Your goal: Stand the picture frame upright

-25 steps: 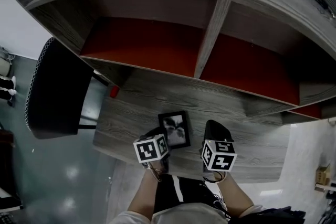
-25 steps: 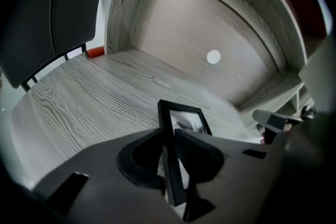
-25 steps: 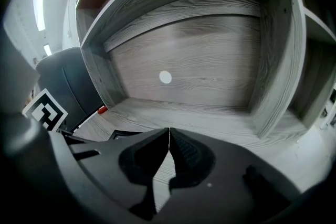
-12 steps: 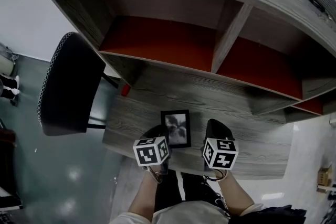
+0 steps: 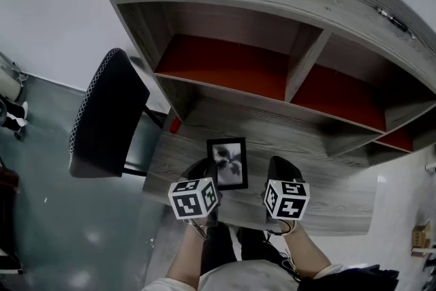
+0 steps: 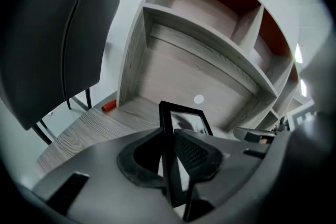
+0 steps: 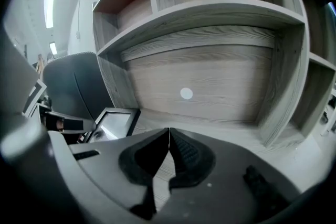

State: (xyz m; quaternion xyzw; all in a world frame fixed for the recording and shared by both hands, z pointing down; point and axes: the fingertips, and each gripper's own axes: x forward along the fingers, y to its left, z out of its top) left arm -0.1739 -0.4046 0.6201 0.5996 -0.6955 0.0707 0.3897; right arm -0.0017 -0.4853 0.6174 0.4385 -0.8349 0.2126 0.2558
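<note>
Up from the desk (image 5: 330, 187) has come the left gripper (image 5: 206, 172), and the picture frame (image 5: 227, 163) has come with it. The frame lay skewed a second ago. In the head view its face now sits squarer and a touch larger. The right gripper (image 5: 280, 167) has risen alongside.

The left gripper's jaws are clamped on the frame's left long rail, near its lower end. The frame hangs over the front middle of the desk, between the two grippers and closer to the front edge than to the back panel (image 7: 210, 76). Its near short edge is hidden behind the jaws, so I cannot tell whether it touches the wood. The right gripper's jaws are pressed together with nothing between them. The frame lies to its left, near but apart.

The frame's long axis runs from the front edge toward the back panel, with the far end tipped up and the picture facing the head camera. The left gripper has the hold and the right is free on the frame's open side. I judge the next move should raise the far end further until the near short edge bears on the desk. The right gripper is placed to steady the right rail. No back stand is visible.

An office chair (image 5: 109, 116) stands off the left edge, and a small red object (image 5: 175, 125) lies at that edge.
</note>
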